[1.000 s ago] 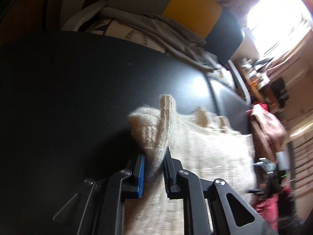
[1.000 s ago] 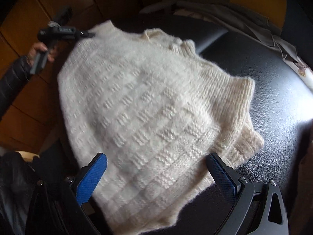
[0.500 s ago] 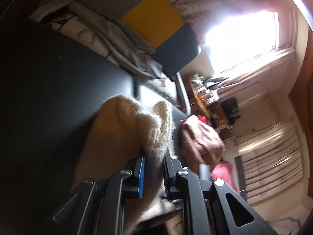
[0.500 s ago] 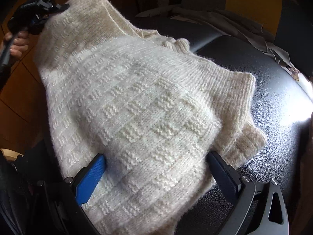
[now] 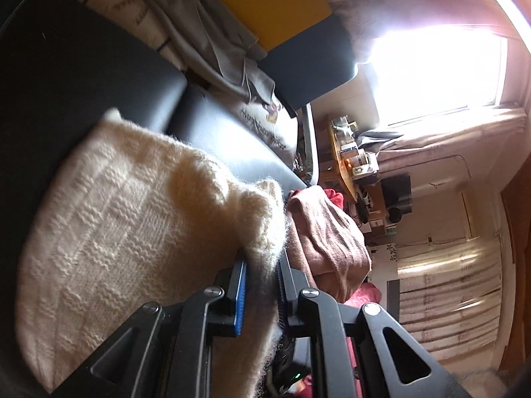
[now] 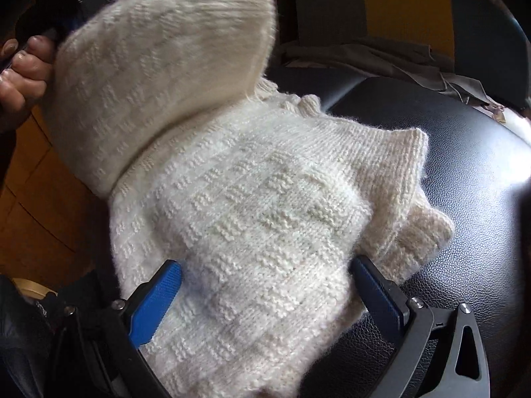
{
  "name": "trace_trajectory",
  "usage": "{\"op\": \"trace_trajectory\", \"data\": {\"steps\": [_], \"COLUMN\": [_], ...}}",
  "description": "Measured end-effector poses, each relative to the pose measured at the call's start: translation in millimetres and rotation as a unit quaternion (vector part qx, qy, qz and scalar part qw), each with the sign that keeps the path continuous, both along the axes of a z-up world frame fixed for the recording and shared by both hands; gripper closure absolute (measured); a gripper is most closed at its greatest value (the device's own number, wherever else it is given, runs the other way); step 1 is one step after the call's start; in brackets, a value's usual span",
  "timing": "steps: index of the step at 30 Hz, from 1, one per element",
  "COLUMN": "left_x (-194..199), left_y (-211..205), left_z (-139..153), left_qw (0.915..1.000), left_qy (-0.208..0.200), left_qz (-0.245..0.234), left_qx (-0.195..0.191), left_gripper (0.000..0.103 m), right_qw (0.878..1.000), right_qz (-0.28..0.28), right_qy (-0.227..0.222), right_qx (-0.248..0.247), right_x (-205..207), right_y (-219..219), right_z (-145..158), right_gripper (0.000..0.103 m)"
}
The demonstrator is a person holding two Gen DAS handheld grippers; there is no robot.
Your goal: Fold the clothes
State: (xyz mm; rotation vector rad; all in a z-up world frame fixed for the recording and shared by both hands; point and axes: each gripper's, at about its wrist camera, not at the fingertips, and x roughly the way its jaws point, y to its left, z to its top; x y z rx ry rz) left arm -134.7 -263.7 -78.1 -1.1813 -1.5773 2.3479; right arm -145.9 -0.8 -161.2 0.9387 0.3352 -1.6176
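Fingers, left: left gripper (image 5: 260, 293) is nearly closed, its blue-padded fingers (image 5: 239, 295) pinching a fuzzy edge of the cream knit sweater (image 5: 132, 232).
Fingers, right: right gripper (image 6: 265, 301) stands wide apart, its blue fingers (image 6: 156, 305) flanking the sweater's lower body without clamping it; whether the pads touch the wool cannot be told.
Garment: cream, fluffy, knitted in a raised checker pattern with ribbed borders (image 6: 395, 179).
Place: it lies on a black leather-look seat (image 6: 464, 215), one part lifted clear.
Right wrist view only: the lifted portion (image 6: 159, 56) arches up and over toward the right, folding across the flat body; a person's hand (image 6: 23, 69) grips the left tool at upper left; wooden flooring (image 6: 36, 199) lies beside the seat.
Left wrist view only: a pink folded garment (image 5: 328, 232) just beyond the sweater, a bright window (image 5: 438, 73), a yellow panel (image 5: 275, 10), grey cloth (image 5: 212, 43).
Long axis: in the right wrist view, it runs from lower centre to upper left.
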Motion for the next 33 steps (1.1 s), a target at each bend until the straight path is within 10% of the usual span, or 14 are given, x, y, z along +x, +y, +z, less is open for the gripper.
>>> {"op": "trace_trajectory", "data": {"steps": [18,26,33], "left_x": [-70,-68,-47], "left_y": [82,104,100], "left_z": [-89,-58,0], "left_qw": [0.9930,0.9866,0.9891], "left_qy": [-0.105,-0.101,-0.019], "left_qz": [-0.013,-0.062,-0.113], "left_qx": [0.053,0.113,0.092], "left_gripper": [0.089,0.086,0.085], "right_qw": [0.998,0.999,0.998], "right_qz": [-0.002,-0.029,-0.060], "right_qy": [-0.040,-0.014,-0.018], "right_qx": [-0.058,-0.037,-0.003], "right_x": [2,22,54], "right_y": [20,43,96], "right_z": [3,13,23], "right_gripper": [0.000,0.000,0.000]}}
